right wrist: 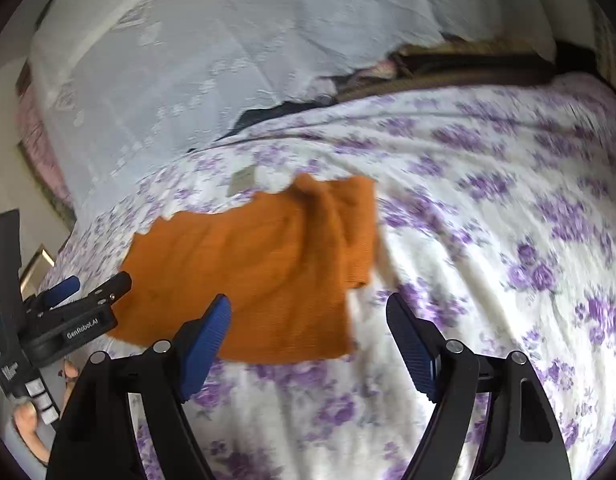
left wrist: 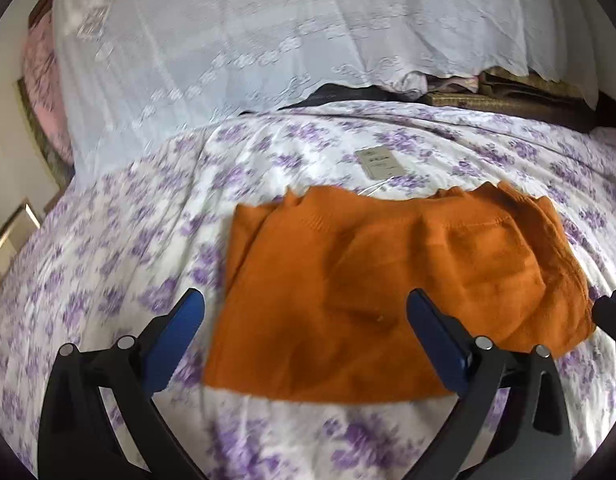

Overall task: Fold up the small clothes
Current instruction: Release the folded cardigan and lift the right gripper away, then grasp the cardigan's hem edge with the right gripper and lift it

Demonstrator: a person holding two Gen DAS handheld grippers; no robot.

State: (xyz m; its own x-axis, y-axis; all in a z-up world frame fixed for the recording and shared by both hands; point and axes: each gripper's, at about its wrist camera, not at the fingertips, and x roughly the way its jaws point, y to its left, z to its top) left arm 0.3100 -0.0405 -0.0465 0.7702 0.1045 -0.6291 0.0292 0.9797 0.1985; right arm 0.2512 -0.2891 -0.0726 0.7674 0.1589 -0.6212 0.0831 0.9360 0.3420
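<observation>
The orange garment (left wrist: 392, 292) lies flat on the bed, folded into a rough rectangle with a ragged, ribbed far edge. In the left wrist view the left gripper (left wrist: 304, 312) hovers over its near half, blue pads spread wide and holding nothing; the right-hand pad sits above the cloth and the left-hand one above bare sheet. In the right wrist view the right gripper (right wrist: 308, 314) is likewise spread and empty, its left pad over the garment's near right corner and its right pad over the sheet (the cloth's right edge falls between the two).

The garment looks like a soft, fine knit with a stitched seam line running across it. The bedsheet (left wrist: 120, 248) is white with purple flower sprigs, lightly wrinkled. A small grey paper tag (left wrist: 378, 164) rests on the sheet just beyond the garment. Behind that, a white lace-patterned cover (left wrist: 236, 40) drapes over a raised heap.
</observation>
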